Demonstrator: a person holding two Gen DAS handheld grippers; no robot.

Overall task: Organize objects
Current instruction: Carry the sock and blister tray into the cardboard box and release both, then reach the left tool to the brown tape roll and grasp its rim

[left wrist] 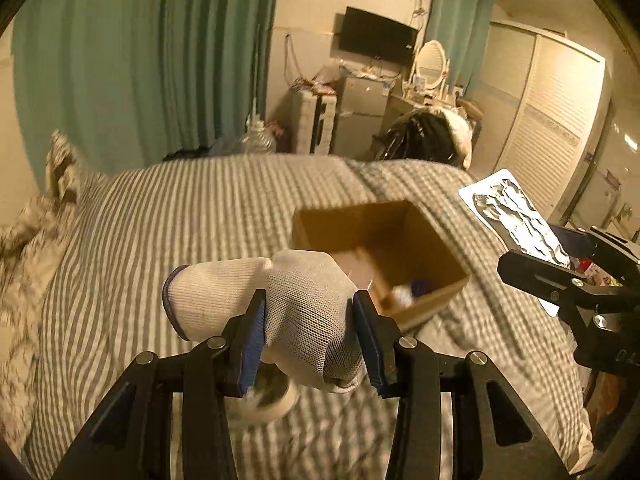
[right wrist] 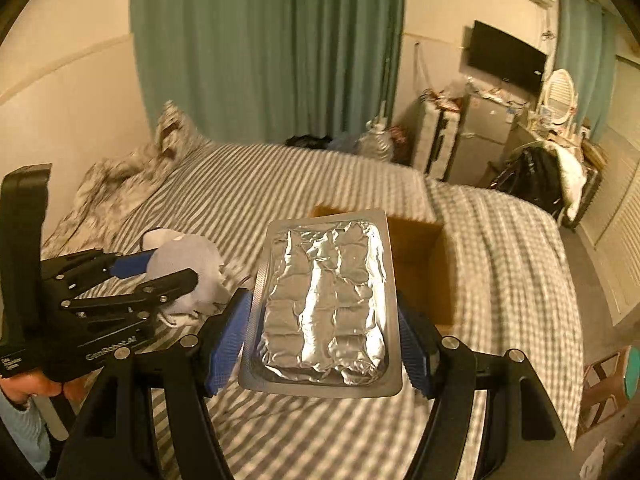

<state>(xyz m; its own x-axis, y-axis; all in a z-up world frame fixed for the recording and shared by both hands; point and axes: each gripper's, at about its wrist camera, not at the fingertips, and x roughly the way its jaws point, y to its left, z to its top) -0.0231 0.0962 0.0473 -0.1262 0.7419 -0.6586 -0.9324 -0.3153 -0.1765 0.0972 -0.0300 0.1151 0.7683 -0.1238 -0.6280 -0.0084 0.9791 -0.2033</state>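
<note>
My left gripper (left wrist: pixel 309 338) is shut on a white knit glove (left wrist: pixel 280 304) and holds it above the striped bed, just short of an open cardboard box (left wrist: pixel 384 224). The box holds a few small items. My right gripper (right wrist: pixel 324 336) is shut on a flat silver foil blister pack (right wrist: pixel 326 300), held level in front of the same box (right wrist: pixel 424 252). In the right wrist view the left gripper (right wrist: pixel 160 276) and glove (right wrist: pixel 180 264) are at the left. In the left wrist view the right gripper (left wrist: pixel 592 280) and foil pack (left wrist: pixel 516 216) are at the right.
A roll of white tape (left wrist: pixel 268 400) lies on the striped bedcover (left wrist: pixel 180 220) under my left gripper. Crumpled bedding (right wrist: pixel 120 184) lies at the bed's head. Teal curtains, a dark bag (left wrist: pixel 420 136), a small fridge and a wardrobe stand beyond the bed.
</note>
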